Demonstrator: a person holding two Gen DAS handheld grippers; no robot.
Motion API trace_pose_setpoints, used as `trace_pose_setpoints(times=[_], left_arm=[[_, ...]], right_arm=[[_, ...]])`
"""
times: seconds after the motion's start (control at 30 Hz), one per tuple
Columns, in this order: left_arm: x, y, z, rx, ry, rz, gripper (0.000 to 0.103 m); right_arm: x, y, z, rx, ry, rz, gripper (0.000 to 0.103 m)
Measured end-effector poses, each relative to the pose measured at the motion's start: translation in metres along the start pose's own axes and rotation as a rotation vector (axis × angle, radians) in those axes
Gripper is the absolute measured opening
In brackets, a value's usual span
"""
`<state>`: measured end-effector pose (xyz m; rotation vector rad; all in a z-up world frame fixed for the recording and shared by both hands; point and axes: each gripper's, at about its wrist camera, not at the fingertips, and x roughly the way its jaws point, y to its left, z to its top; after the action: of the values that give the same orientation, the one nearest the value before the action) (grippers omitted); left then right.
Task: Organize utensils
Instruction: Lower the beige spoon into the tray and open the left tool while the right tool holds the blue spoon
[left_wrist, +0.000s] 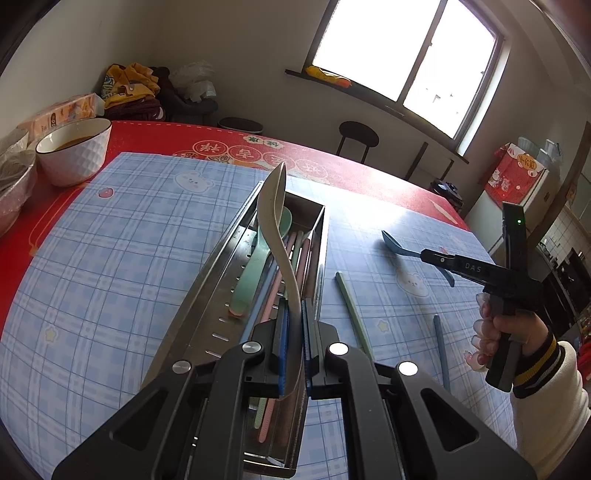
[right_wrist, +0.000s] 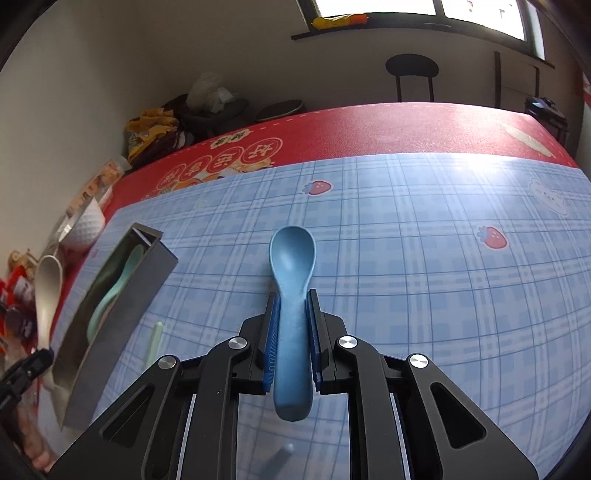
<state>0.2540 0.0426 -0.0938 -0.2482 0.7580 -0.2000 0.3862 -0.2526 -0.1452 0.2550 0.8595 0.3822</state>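
My left gripper (left_wrist: 294, 308) is shut on the handle of a cream spoon (left_wrist: 275, 221), whose bowl rises above the metal utensil box (left_wrist: 221, 280). Inside the box lie a mint spoon (left_wrist: 255, 266) and pink and green chopsticks. My right gripper (right_wrist: 293, 295) is shut on the handle of a blue spoon (right_wrist: 291, 254), bowl pointing away, low over the plaid cloth. Whether it touches the cloth I cannot tell. In the left wrist view the right gripper (left_wrist: 430, 254) and blue spoon (left_wrist: 393, 242) sit right of the box. A green chopstick (left_wrist: 351, 310) and a blue chopstick (left_wrist: 441, 350) lie loose on the cloth.
A white bowl (left_wrist: 74, 151) with brown liquid stands at the far left on the red table cover (left_wrist: 332, 173), beside a tissue pack (left_wrist: 62, 110). Black stools (left_wrist: 358, 138) stand beyond the far table edge. A person's hand and striped cuff (left_wrist: 532, 354) hold the right gripper.
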Motion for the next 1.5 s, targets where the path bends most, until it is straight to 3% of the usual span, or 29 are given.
trace_pose_setpoints(times=[0.13, 0.33, 1.0, 1.37, 1.5], left_arm=[[0.004, 0.002, 0.002, 0.013, 0.023, 0.004, 0.007], [0.016, -0.003, 0.008, 0.064, 0.07, 0.013, 0.007], [0.092, 0.002, 0.051, 0.242, 0.365, 0.085, 0.007], [0.1, 0.0, 0.06, 0.306, 0.378, 0.171, 0.009], [0.098, -0.003, 0.058, 0.33, 0.366, 0.196, 0.022]], right_arm=[[-0.012, 0.001, -0.018, 0.079, -0.038, 0.102, 0.015], [-0.011, 0.0, -0.031, 0.133, -0.073, 0.148, 0.015], [-0.006, -0.004, -0.036, 0.124, -0.066, 0.184, 0.015], [0.002, 0.002, -0.037, 0.099, -0.034, 0.195, 0.015], [0.004, 0.006, -0.037, 0.09, -0.024, 0.197, 0.015]])
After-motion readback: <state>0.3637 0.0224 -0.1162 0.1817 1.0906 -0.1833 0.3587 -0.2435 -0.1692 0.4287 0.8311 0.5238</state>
